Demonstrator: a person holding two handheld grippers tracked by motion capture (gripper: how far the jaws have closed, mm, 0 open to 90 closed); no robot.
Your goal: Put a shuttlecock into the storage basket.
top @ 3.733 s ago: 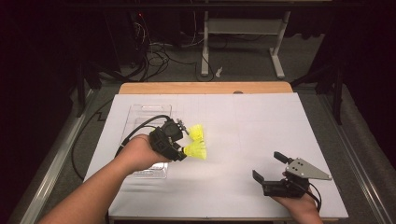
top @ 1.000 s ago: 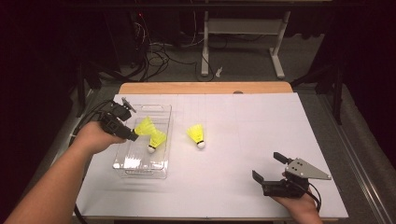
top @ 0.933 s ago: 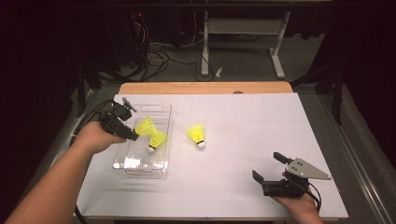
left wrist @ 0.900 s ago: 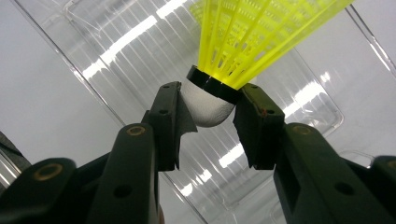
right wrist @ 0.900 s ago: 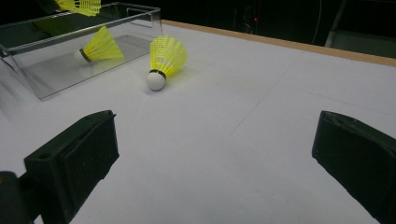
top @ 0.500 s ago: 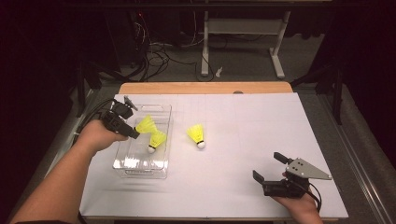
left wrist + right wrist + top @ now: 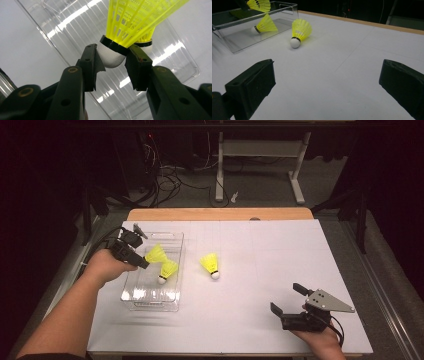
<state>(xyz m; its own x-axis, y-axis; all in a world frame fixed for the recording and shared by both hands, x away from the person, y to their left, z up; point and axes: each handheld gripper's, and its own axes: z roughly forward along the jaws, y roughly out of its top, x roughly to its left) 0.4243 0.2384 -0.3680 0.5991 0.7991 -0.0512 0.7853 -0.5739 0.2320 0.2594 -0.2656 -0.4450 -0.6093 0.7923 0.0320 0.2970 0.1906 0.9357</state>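
White-topped table [image 7: 280, 245] with a wooden strip along the far edge. Sitting right on it — a clear plastic bin [image 7: 176, 270] over on the left half, and one yellow shuttlecock [image 7: 210, 264] lying on its side just right of the bin, cork toward the near edge. Right gripper [image 7: 289, 306] rests at the near right corner.

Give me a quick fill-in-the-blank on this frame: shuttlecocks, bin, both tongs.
1. The left tongs grip a yellow shuttlecock by its white ____.
2. A second shuttlecock lies inside the clear ____.
3. The third shuttlecock lies on the white table, ____ the bin.
4. The right tongs have their jaws ____, with nothing between them.

Missing words: cork; bin; outside; open
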